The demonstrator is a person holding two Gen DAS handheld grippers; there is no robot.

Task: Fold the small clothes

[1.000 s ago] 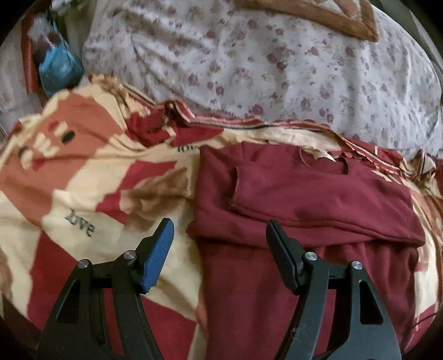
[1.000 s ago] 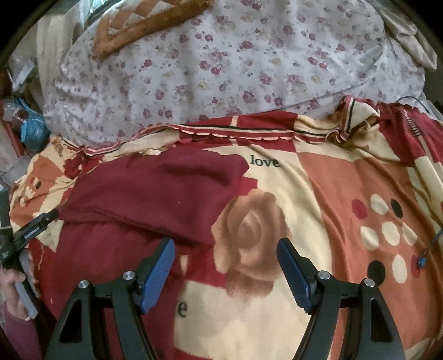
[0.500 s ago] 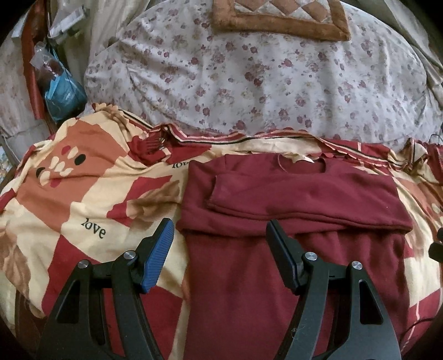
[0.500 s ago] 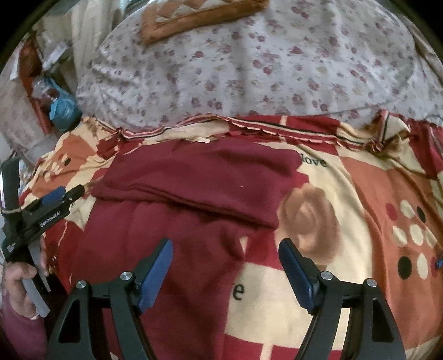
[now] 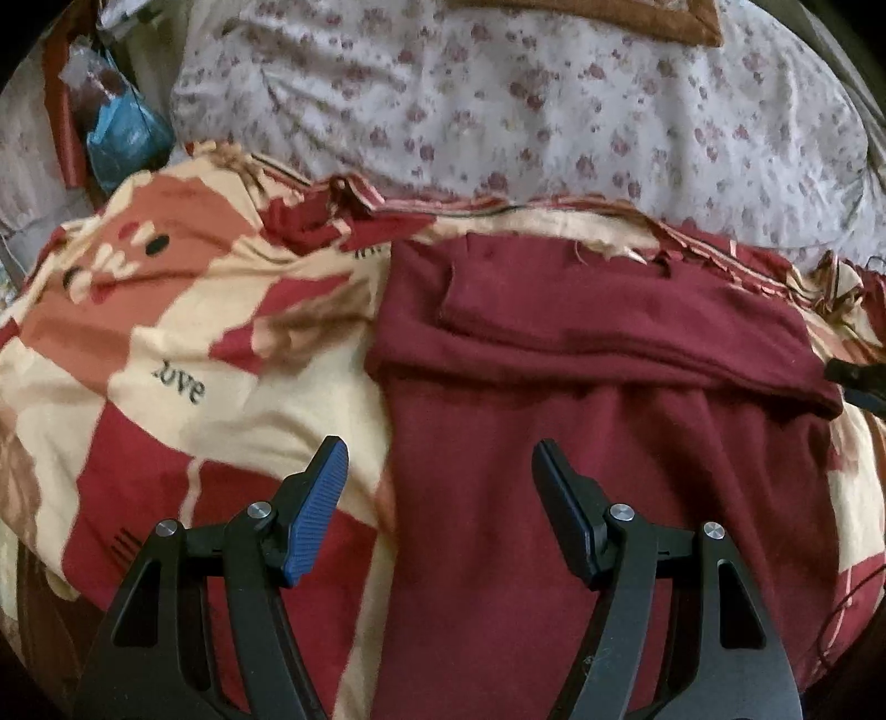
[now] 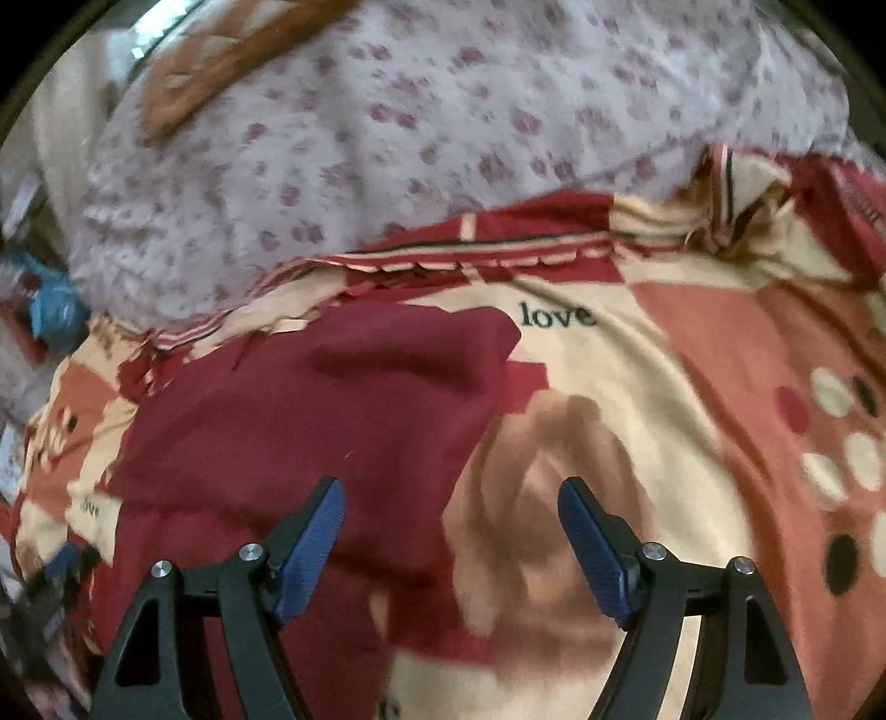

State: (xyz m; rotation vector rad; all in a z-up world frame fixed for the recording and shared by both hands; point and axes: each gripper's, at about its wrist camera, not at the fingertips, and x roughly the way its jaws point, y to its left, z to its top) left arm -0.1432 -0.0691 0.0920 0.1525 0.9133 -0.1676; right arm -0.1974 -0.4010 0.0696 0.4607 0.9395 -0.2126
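A dark red long-sleeved top (image 5: 581,421) lies flat on the patterned bedspread (image 5: 183,354), neck away from me, its sleeves folded across the chest. My left gripper (image 5: 440,471) is open and empty, hovering over the top's left edge near its lower half. In the right wrist view the same top (image 6: 310,421) lies at the left. My right gripper (image 6: 451,512) is open and empty above the top's right edge. The left gripper shows blurred at that view's lower left edge (image 6: 50,587).
A large floral pillow (image 5: 526,105) lies across the far side of the bed, with a brown-trimmed cushion (image 5: 637,16) on it. A blue plastic bag (image 5: 124,133) sits off the bed at the far left. The bedspread's ruffled hem (image 6: 443,266) bunches behind the top.
Both grippers pulled back half a second ago and have now moved forward and lower toward the top. Both stay open. The top has not moved.
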